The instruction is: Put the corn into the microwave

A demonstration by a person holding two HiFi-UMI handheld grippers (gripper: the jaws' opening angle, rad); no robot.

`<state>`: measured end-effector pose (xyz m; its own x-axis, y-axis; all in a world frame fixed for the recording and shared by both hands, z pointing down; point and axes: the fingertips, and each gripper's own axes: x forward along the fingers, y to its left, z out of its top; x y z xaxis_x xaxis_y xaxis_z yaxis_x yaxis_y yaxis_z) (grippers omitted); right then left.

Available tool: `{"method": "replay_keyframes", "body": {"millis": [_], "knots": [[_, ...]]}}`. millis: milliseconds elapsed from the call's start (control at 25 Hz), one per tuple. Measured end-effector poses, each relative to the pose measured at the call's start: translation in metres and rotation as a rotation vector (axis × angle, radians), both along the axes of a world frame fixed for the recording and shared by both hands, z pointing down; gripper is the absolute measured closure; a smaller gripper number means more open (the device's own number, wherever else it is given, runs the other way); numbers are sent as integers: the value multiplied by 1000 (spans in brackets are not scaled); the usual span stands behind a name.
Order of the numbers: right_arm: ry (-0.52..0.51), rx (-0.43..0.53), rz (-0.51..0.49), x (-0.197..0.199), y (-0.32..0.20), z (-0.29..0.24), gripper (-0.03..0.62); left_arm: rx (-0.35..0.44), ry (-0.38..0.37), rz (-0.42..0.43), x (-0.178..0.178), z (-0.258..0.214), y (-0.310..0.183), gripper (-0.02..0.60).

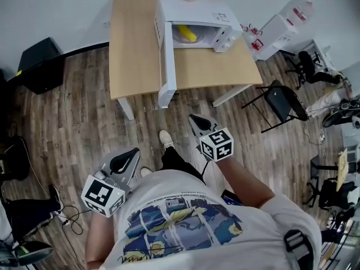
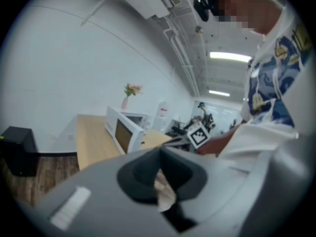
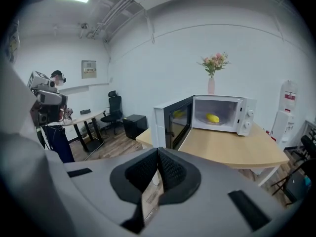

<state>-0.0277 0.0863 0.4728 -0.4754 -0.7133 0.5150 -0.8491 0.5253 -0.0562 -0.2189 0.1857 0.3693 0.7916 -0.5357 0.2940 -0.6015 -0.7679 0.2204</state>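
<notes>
One corn cob [image 1: 185, 34] lies inside the microwave [image 1: 194, 7], whose door [image 1: 167, 66] is open.
The microwave stands on the wooden table [image 1: 132, 49]. Left gripper [image 1: 126, 161] and right gripper [image 1: 198, 122] hang over the floor [image 1: 73, 111], well apart from the table, jaws fully together, holding nothing.

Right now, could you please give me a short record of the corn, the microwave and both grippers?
corn: inside the microwave
microwave door: swung wide open
table: wooden, bears the microwave
left gripper: jaws together, empty, well short of the table
right gripper: jaws together, empty, well short of the table
</notes>
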Motion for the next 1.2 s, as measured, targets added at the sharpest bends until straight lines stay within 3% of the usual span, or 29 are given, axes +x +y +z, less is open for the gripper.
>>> {"method": "replay_keyframes", "body": {"millis": [760,1200], "knots": [[-16,52,-135,-58,35,-26,583,-6,25,-90,-31,2,44,572],[30,42,-163,-55,67,-31,583,-38,53,-29,-22,17,59,572]]}}
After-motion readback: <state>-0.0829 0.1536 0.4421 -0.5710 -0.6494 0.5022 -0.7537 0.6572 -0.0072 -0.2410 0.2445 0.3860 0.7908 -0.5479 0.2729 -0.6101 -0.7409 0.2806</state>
